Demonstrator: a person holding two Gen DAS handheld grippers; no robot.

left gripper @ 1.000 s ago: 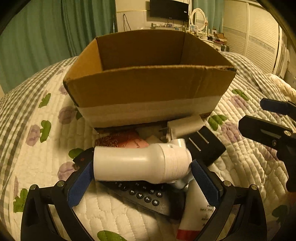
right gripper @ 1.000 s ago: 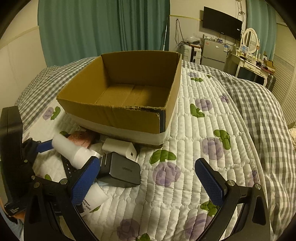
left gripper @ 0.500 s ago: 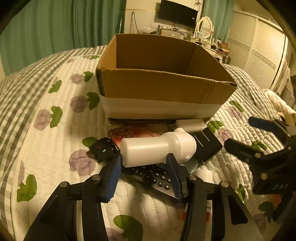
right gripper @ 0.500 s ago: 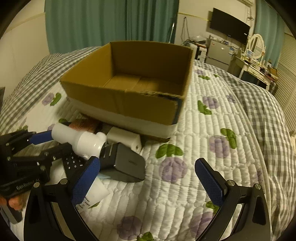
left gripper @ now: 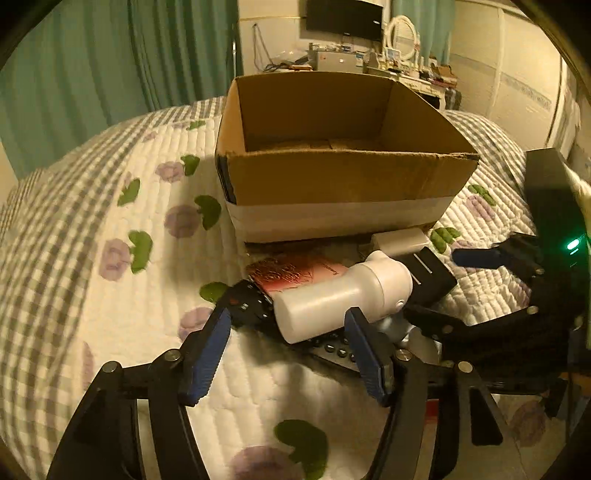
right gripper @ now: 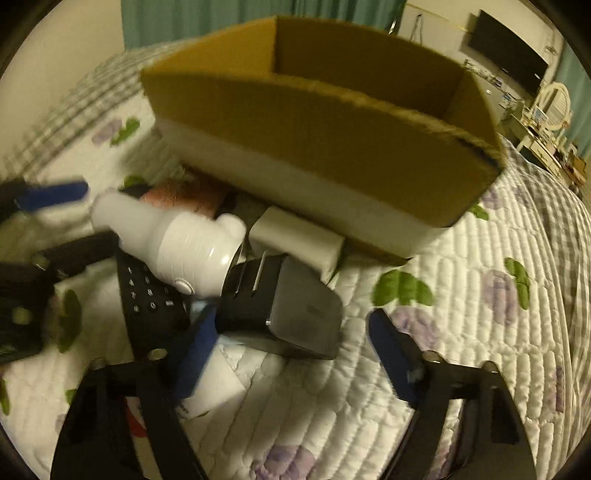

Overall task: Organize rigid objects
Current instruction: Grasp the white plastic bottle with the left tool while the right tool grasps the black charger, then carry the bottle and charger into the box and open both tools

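Observation:
An open cardboard box [left gripper: 340, 177] stands on the quilted bed, also in the right wrist view [right gripper: 325, 122]. In front of it lies a pile: a white bottle [left gripper: 343, 299] [right gripper: 173, 240], a black remote [left gripper: 255, 310] [right gripper: 147, 291], a black charger [left gripper: 432, 277] [right gripper: 291, 314], a white adapter [left gripper: 400, 240] [right gripper: 295, 238], a red patterned item [left gripper: 295, 271] and a white tube [right gripper: 218, 384]. My left gripper [left gripper: 288, 350] is open, just short of the bottle's base, not touching it. My right gripper [right gripper: 288, 354] is open around the black charger, low over the quilt.
The bed quilt [left gripper: 110, 258] with purple flowers spreads left and right of the pile. Green curtains [left gripper: 110, 55] hang behind. A dresser with a mirror [left gripper: 402, 33] and a TV [left gripper: 343, 14] stand at the far wall.
My left gripper opened wider and pulled back from the white bottle, which rests on the pile. My right gripper dropped low and moved in, straddling the black charger.

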